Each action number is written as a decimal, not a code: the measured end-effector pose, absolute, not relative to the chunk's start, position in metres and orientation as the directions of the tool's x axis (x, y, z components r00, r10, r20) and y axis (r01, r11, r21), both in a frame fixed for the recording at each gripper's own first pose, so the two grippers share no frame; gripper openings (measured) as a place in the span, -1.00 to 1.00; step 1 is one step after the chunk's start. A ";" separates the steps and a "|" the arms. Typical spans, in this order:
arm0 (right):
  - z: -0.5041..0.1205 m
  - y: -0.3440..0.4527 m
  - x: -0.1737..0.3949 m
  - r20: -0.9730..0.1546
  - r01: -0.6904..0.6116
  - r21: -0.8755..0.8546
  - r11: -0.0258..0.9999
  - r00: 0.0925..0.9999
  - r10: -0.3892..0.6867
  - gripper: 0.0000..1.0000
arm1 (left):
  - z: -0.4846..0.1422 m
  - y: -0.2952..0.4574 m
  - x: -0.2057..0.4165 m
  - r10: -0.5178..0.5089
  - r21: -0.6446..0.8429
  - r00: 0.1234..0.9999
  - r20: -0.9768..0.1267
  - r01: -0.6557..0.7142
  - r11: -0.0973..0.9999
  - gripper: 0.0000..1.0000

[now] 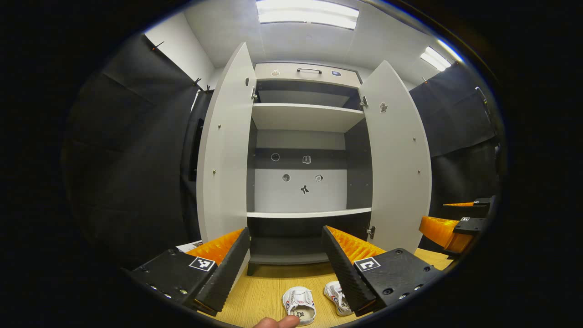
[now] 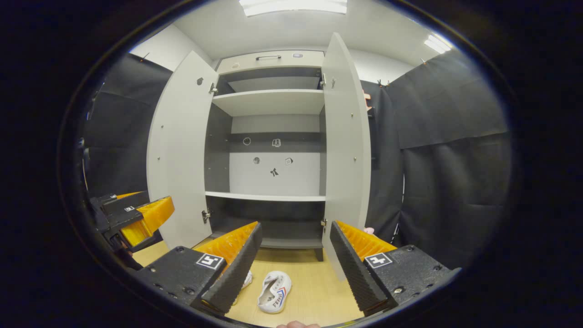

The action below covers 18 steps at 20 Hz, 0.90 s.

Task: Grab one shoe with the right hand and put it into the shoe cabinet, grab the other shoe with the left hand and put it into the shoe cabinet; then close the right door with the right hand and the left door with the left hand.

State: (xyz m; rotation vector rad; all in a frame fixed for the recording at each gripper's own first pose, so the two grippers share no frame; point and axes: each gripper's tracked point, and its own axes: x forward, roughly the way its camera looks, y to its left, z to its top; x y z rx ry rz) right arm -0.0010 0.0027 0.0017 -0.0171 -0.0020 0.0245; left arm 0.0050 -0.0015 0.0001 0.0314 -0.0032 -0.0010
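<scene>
Shoes sit as a white pair on your wooden floor (image 1: pixel 268 291): left shoe (image 1: pixel 299 305), right shoe (image 1: pixel 336 297), both with dark side stripes. Behind them, at twelve o'clock, the shoe cabinet (image 1: pixel 304 117) stands with both doors swung wide between black cloth walls. Your left gripper (image 1: pixel 286 269) is spread wide and empty, the pair low between its fingers. Your right gripper (image 2: pixel 295 266) is likewise agape, empty, with one shoe at six o'clock.
</scene>
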 end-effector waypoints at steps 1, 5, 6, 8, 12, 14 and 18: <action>0.001 0.003 -0.001 0.000 -0.023 -0.017 1.000 1.000 0.023 0.95 | 0.000 -0.002 0.005 -0.002 0.033 1.000 0.004 0.002 0.999 0.90; 0.000 0.003 0.000 -0.002 -0.021 -0.022 1.000 1.000 0.021 0.95 | -0.002 -0.002 0.008 -0.004 0.033 1.000 0.000 0.004 0.999 0.90; 0.000 0.003 0.001 -0.004 -0.021 -0.024 0.999 1.000 0.021 0.95 | -0.003 -0.002 0.009 -0.005 0.032 1.000 0.000 0.005 0.999 0.90; -0.001 0.003 0.002 -0.006 -0.022 -0.024 0.999 1.000 0.022 0.89 | -0.003 -0.002 0.010 -0.004 0.030 1.000 -0.001 0.004 1.000 0.90; -0.001 0.003 0.005 -0.008 -0.020 -0.018 1.000 1.000 0.020 0.89 | -0.005 -0.002 0.014 -0.007 0.031 1.000 -0.001 0.007 0.999 0.90; -0.001 0.003 0.009 -0.011 -0.017 -0.020 1.000 1.000 0.017 0.95 | -0.005 -0.003 0.015 -0.010 0.034 1.000 -0.002 0.010 0.999 0.90; -0.001 0.003 0.009 -0.011 -0.017 -0.017 1.000 1.000 0.017 0.96 | -0.005 -0.004 0.017 -0.011 0.033 1.000 0.000 0.011 0.999 0.90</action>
